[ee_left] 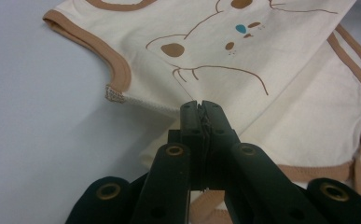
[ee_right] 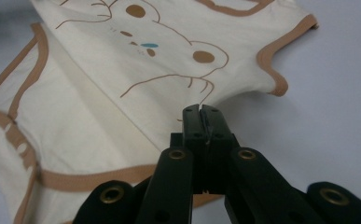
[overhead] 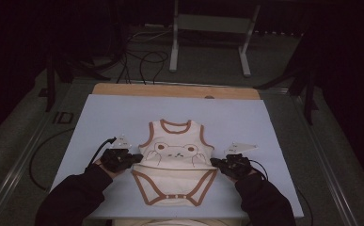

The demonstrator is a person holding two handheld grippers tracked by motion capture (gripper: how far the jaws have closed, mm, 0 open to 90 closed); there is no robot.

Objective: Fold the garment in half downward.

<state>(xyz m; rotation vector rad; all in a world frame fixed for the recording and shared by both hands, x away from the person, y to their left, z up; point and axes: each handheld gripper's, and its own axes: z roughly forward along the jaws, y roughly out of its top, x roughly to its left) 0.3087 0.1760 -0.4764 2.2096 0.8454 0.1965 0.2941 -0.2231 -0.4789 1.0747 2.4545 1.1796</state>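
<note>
Though unlabelled, bodysuit (overhead: 176,162) bears bear print (overhead: 175,151)

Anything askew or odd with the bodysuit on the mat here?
Nothing damaged. The bodysuit lies folded across its middle, upper half over the lower, with the left claw and right claw shut on its side edges.

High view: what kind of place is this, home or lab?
Likely a lab or recording rig, not a home: a table under a pale sheet, cables on the floor behind it, and a white metal stand. A baby bodysuit lies on the table.
</note>
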